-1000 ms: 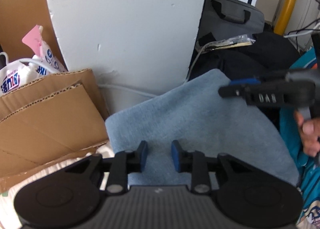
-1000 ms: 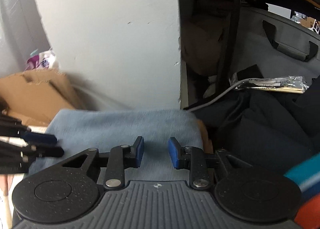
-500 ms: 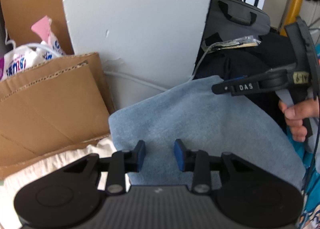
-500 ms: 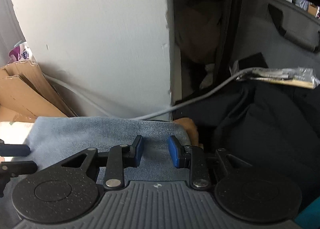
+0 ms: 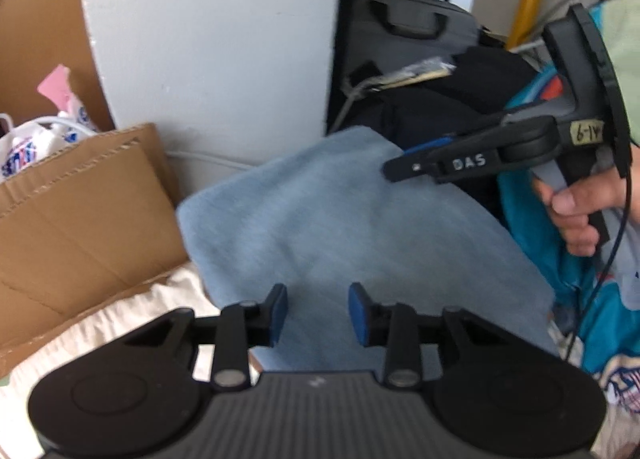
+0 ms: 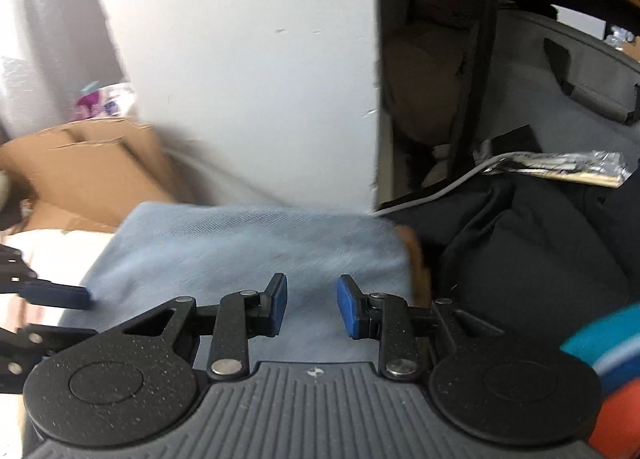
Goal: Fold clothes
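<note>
We see both claws hovering over the folded light-blue denim garment (image 5: 352, 227), neither gripping it. Left claw (image 5: 318, 315): jaws parted with a clear gap, nothing between the blue pads, denim directly below and ahead. It has just been opening a little, with no cloth in the gap. Right claw (image 6: 312, 311): jaws also parted, empty, with the denim's far folded edge just ahead. In the left wrist view the right claw (image 5: 404, 169) reaches in from the right, over the garment's far right corner, held by a hand (image 5: 572, 215). Left of the left claw sit a cardboard box (image 5: 80, 219) and cream fabric (image 5: 120, 315); ahead is a white pillar (image 5: 216, 43). Right of the right claw lies dark clothing (image 6: 520, 251), touching the denim's right edge.
</note>
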`<action>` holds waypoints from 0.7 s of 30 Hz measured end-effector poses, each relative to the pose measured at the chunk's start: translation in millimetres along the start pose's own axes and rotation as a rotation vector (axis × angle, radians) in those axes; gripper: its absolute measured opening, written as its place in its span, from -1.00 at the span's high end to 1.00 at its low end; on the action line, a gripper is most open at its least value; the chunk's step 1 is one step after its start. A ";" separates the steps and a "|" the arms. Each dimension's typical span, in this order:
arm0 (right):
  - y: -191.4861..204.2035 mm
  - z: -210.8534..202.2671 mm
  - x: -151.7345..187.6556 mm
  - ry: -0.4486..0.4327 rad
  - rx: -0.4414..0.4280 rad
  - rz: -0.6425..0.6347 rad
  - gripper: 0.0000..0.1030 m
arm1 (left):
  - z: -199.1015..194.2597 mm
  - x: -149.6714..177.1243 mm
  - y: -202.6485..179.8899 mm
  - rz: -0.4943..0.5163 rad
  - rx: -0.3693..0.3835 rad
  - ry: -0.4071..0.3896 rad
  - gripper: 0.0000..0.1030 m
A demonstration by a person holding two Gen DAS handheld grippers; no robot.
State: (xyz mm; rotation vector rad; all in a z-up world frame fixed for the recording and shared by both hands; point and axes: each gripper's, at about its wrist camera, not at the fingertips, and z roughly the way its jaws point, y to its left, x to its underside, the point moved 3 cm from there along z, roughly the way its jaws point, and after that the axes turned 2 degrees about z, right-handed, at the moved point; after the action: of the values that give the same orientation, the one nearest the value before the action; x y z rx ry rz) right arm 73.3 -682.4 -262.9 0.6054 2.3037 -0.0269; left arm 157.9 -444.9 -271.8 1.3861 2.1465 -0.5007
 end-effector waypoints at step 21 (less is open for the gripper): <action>25.9 -63.1 90.7 0.069 -0.019 -0.085 0.32 | -23.5 42.0 -11.6 0.062 -0.036 0.046 0.22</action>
State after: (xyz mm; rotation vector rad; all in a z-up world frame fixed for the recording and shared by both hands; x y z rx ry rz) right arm -12.9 -609.3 -274.0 0.5059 2.3923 -0.0243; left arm 127.9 -406.1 -278.7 1.4530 2.1309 -0.4077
